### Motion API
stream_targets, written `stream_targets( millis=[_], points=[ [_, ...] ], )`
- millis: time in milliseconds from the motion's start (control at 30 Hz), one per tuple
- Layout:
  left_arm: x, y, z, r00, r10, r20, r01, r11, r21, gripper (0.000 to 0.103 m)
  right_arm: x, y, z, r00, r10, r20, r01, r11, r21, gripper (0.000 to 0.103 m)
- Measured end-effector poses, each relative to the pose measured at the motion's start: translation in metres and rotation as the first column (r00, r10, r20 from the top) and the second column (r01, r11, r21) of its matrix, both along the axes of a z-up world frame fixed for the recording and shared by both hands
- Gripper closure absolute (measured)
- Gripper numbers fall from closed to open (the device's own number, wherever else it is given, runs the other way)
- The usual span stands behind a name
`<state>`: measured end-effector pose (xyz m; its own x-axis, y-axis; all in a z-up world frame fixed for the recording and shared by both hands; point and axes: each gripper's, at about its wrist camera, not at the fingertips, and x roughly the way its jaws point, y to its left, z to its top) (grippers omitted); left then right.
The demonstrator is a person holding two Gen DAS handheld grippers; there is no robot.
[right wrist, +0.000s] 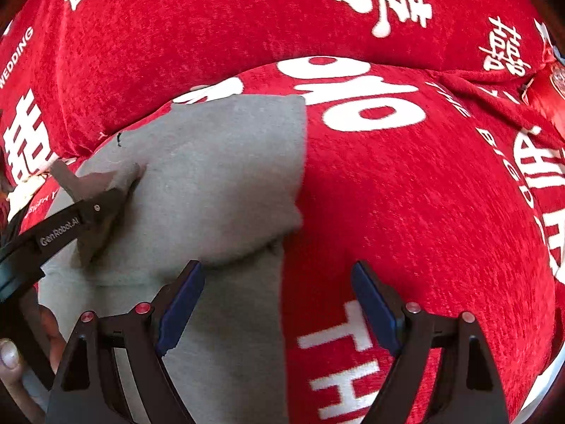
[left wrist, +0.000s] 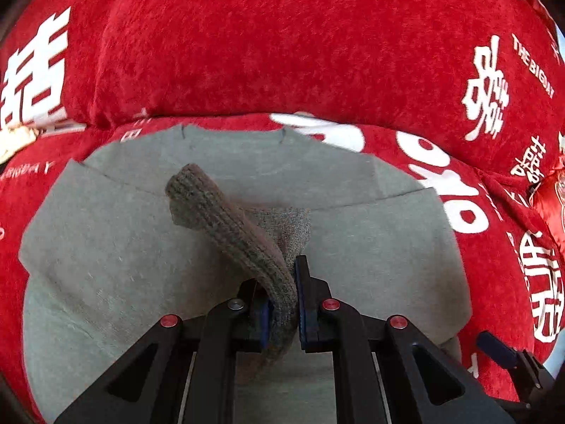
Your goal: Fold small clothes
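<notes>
The left claw is sitting right at the lens, its blue pads clamped on a knitted brown-grey sock, w/ the ribbed cuff end arching up and fwd over a folded grey garment and a flatter bit of the sock lying on the grey cloth just beyond the pads. The garment is lying on a red bedspread printed w/ white characters, w/ a bulging red pillow or bolster rising behind it. Risks from here, as I'm judging it: the grip is only catching a bunched part of the sock, so if the claw is lifting or swinging fast, the free cuff is prob flopping sideways and the fold is ending up crooked; also the pads are sitting close to the grey cloth, so a low pull is maybe dragging the garment underneath and undoing its fold. The plush bedding is soft and uneven, so anything laid down is likely shifting. The right claw is hanging w/ its jaws wide apart, holding nothing, one finger above the grey garment's right edge and the other above bare red bedspread. Pose-wise, both claws are pointing fwd and down toward the bed; in the right view the left claw is coming in from the left side, low over the garment.
</notes>
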<state>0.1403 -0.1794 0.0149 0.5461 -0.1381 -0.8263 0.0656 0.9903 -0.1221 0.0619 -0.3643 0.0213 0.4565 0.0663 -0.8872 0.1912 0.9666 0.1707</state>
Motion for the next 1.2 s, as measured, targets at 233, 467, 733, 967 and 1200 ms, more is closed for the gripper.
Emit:
stream_targets(
  millis=[233, 467, 733, 967, 1200],
  points=[
    [0.014, -0.016, 0.006, 0.998, -0.049, -0.040, 0.047, 0.997, -0.059, 0.089, -0.002, -0.016, 0.004, 0.999, -0.036, 0.021, 0.035, 0.999, 0.040, 0.016],
    [0.011, -0.016, -0.014, 0.987, -0.103, -0.121, 0.087, 0.988, -0.129, 0.013, -0.008, -0.017, 0.006, 0.999, -0.034, 0.034, 0.032, 0.998, 0.047, 0.016],
    [-0.009, 0.049, 0.028, 0.985, -0.158, -0.070, 0.125, 0.929, -0.348, 0.013, -0.010, 0.001, 0.025, 0.993, 0.041, 0.110, -0.047, 0.997, 0.053, 0.016],
    [-0.005, 0.133, 0.013, 0.993, 0.053, -0.104, -0.079, 0.961, -0.264, 0.013, 0.000, 0.020, 0.033, 0.977, 0.137, 0.164, -0.156, 0.981, 0.114, 0.016],
    [-0.004, 0.163, -0.019, 0.981, 0.136, -0.135, -0.160, 0.969, -0.188, 0.013, 0.054, 0.024, 0.024, 0.969, 0.204, 0.139, -0.213, 0.976, 0.053, 0.016]
  ],
)
